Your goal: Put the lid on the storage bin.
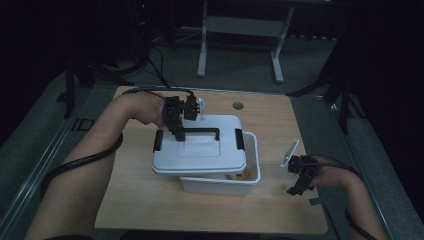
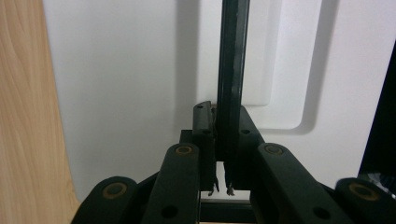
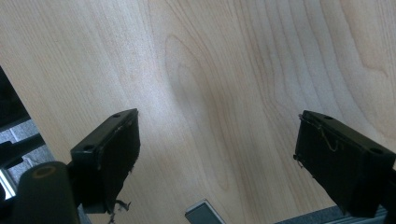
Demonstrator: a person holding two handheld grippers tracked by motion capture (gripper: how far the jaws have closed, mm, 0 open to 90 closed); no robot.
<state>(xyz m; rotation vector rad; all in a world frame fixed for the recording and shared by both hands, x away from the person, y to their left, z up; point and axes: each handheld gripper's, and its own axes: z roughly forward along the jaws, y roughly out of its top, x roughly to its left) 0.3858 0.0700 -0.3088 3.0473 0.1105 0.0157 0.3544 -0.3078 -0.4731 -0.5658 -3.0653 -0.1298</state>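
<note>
Now, lid [image 1: 200,150]: sitting crooked on white box [image 1: 220,184], mid bench [image 1: 150,200]; stiff, light, smooth.
Hold: black handle [image 2: 232,70].
Left claw [image 2: 222,140]: pinching handle.
Right claw [image 3: 217,158]: spread, holding nothing.

The table [image 1: 150,200] has a light wood-grain top, smooth and matt, with curved grain lines clear in the right gripper view. On it, the lid [image 1: 200,160] looks like white plastic, smooth with a faint sheen. Its handle [image 1: 202,131] is black plastic, slightly glossy. The box [image 1: 220,186] beneath the lid is white plastic, smooth. The left gripper [image 2: 222,140] and right gripper [image 3: 217,158] have matt black jaws; brass-coloured pivot pins show on their linkages.
</note>
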